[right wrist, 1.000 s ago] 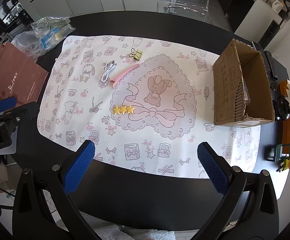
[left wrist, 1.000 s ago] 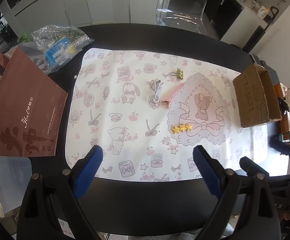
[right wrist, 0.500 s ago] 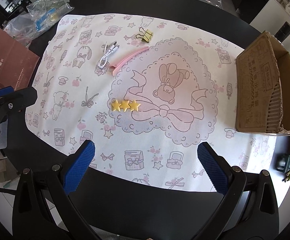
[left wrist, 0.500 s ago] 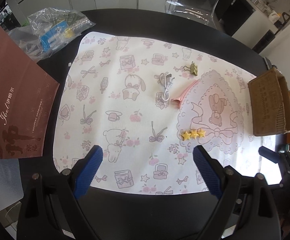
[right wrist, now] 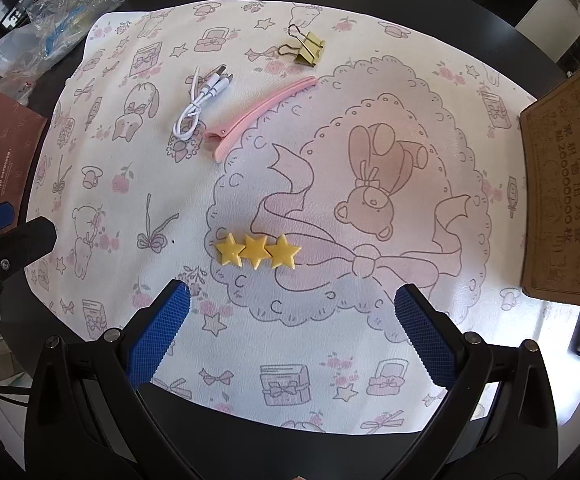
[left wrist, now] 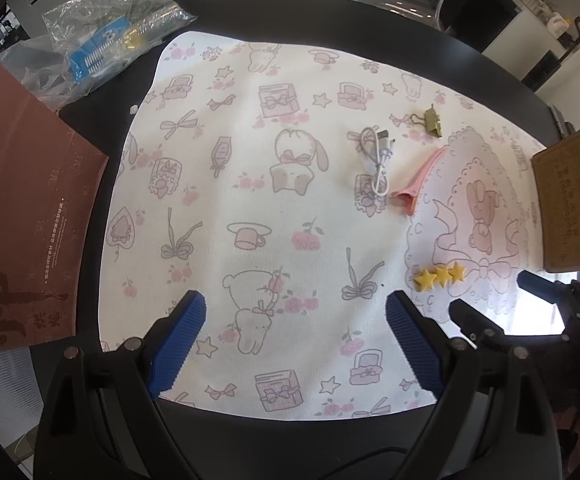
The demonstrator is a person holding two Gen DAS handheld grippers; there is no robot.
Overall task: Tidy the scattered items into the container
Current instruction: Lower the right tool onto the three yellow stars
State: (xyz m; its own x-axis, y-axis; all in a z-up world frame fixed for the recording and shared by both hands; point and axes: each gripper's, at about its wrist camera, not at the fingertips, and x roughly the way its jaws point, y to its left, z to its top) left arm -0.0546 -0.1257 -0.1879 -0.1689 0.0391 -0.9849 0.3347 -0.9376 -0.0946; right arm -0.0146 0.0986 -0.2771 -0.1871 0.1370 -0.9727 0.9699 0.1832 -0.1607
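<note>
four items lie out on the mat: star clip (right wrist: 257, 255), pink hair clip (right wrist: 259, 111), white cable (right wrist: 200, 101), binder clip (right wrist: 305, 49); cardboard box (right wrist: 566, 204) at worktop's right edge, inside unseen; left claw (left wrist: 296, 346) and right claw (right wrist: 288, 336) both spread, empty

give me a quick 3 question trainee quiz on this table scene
1. True or false: the pink hair clip already lies inside the cardboard box.
2. Which item lies nearest the right gripper? A) gold binder clip B) yellow star clip C) white cable
3. Fill in: both the right gripper and the left gripper are ____ and hold nothing.

Key: 1 false, it lies on the patterned mat; 2 B; 3 open.
</note>
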